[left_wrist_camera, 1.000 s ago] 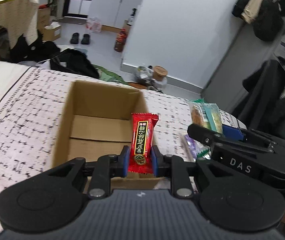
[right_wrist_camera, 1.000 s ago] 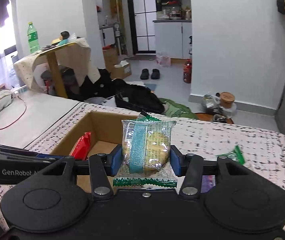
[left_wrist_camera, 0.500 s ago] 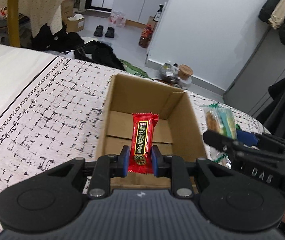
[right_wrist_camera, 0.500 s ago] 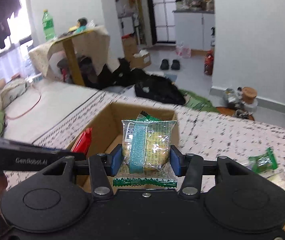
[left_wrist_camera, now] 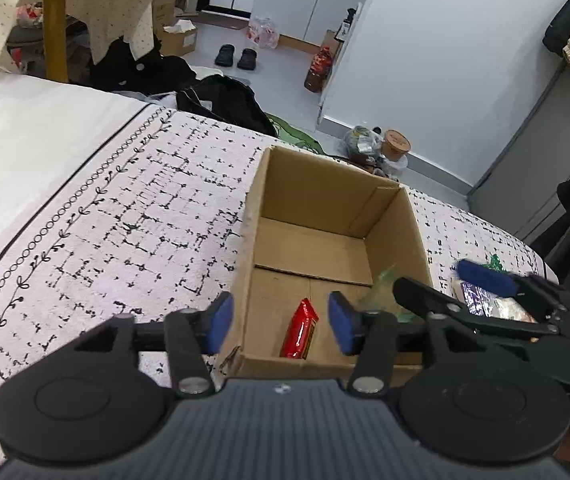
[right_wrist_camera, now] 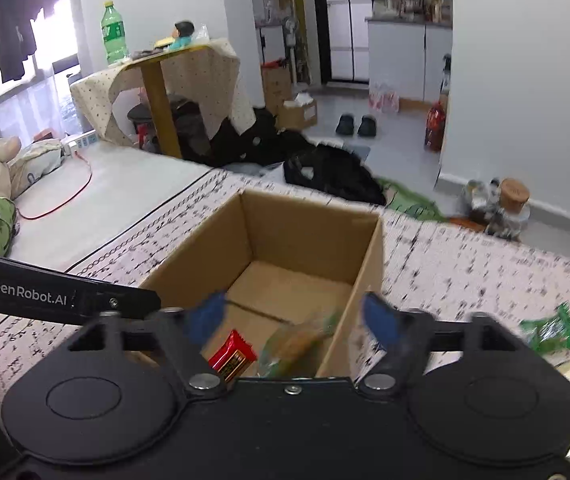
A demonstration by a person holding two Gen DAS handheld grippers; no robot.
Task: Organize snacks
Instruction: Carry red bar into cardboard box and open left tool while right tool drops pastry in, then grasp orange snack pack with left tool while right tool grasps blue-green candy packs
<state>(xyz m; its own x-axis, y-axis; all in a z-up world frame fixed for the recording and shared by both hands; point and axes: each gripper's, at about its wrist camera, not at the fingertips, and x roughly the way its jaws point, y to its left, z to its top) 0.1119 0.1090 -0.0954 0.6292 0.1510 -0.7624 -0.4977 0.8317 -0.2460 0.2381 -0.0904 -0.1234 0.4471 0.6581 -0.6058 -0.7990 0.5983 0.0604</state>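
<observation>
White walls (right_wrist_camera: 525, 80) and a pale grey floor (left_wrist_camera: 285, 64) enclose the room; a cloth-draped yellow table (right_wrist_camera: 157, 80) stands near a bright window (right_wrist_camera: 17, 92), with white kitchen cabinets (right_wrist_camera: 401, 60) beyond and dark slippers (right_wrist_camera: 357, 125) on the floor.

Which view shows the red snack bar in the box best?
Left wrist: the red bar lies sharp and nearly whole inside the box. Right wrist shows only its end, the rest hidden behind the camera mount.

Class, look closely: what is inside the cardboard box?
Inside the cardboard box are a red snack packet and a blurred green-wrapped snack. The near floor is hidden by the tongs' housing.
</observation>
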